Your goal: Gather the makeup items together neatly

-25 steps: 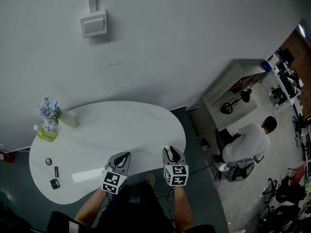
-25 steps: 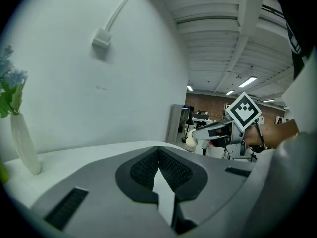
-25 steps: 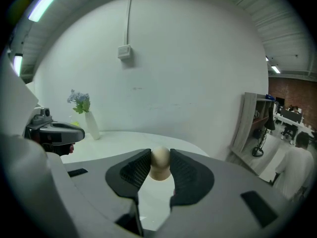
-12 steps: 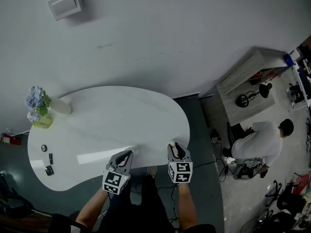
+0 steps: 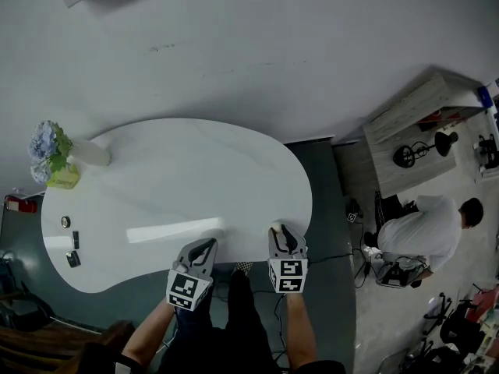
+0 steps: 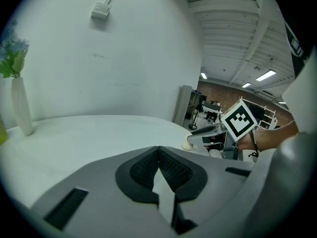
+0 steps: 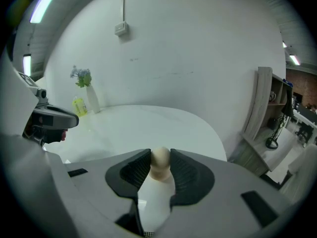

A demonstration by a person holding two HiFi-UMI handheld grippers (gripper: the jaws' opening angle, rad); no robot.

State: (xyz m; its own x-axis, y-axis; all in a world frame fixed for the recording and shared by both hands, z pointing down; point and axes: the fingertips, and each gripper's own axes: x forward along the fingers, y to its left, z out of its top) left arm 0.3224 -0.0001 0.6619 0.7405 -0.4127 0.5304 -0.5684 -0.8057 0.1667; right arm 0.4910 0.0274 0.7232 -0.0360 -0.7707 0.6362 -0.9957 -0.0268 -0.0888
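Observation:
My right gripper (image 7: 160, 156) is shut on a beige egg-shaped makeup sponge (image 7: 160, 163), and its jaws press the sponge from both sides. In the head view this gripper (image 5: 277, 231) hangs over the near right edge of the white table (image 5: 195, 178). My left gripper (image 6: 158, 151) is shut with nothing between its pads, and it hovers at the near edge (image 5: 203, 245). At the table's far left lie a round compact (image 5: 65, 222), a dark lipstick (image 5: 76, 240) and a small dark case (image 5: 72, 259), far from both grippers.
A white vase of blue flowers (image 5: 51, 148) and a yellow-green bottle (image 5: 64, 178) stand at the table's back left. A person (image 5: 421, 232) sits on a chair on the floor to the right, near a wooden shelf unit (image 5: 421, 123). A wall runs behind the table.
Both grippers have sunk closer to the table's near edge. The right one still holds the sponge. The head view has shifted, so the table sits higher and further right in the picture.

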